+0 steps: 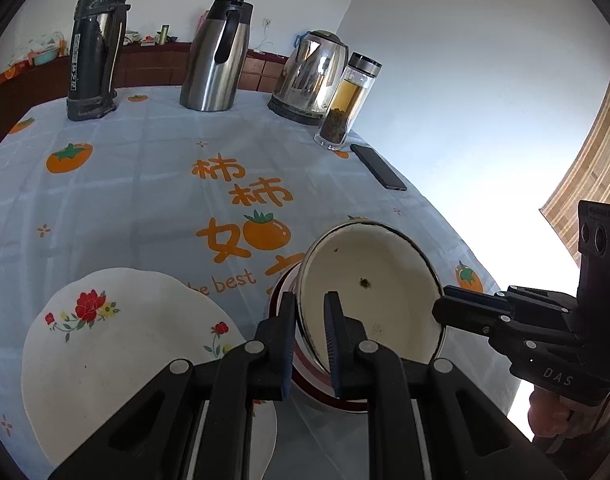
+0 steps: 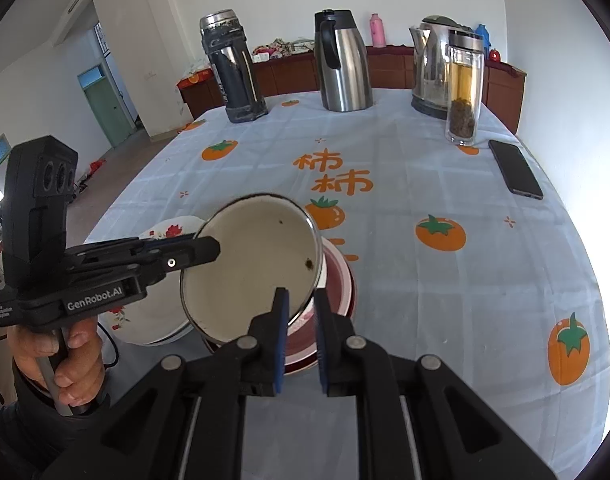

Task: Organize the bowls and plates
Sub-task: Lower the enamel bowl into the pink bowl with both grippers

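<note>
A cream enamel bowl (image 1: 369,292) (image 2: 253,268) with a dark rim hangs tilted above a red-rimmed bowl (image 1: 317,398) (image 2: 339,280) on the tablecloth. My left gripper (image 1: 311,328) (image 2: 215,250) is shut on the enamel bowl's rim on one side. On the opposite side my right gripper (image 2: 301,320) (image 1: 439,310) is shut on the same rim. A white plate with red flowers (image 1: 117,344) (image 2: 145,320) lies just left of the bowls. A hand (image 2: 65,356) holds the left gripper's handle.
Along the table's far side stand a dark thermos (image 1: 95,44), a steel carafe (image 1: 217,56), an electric kettle (image 1: 311,76) and a glass tea bottle (image 1: 347,104). A black phone (image 1: 377,166) lies near the right table edge. A wooden sideboard (image 2: 389,68) stands behind.
</note>
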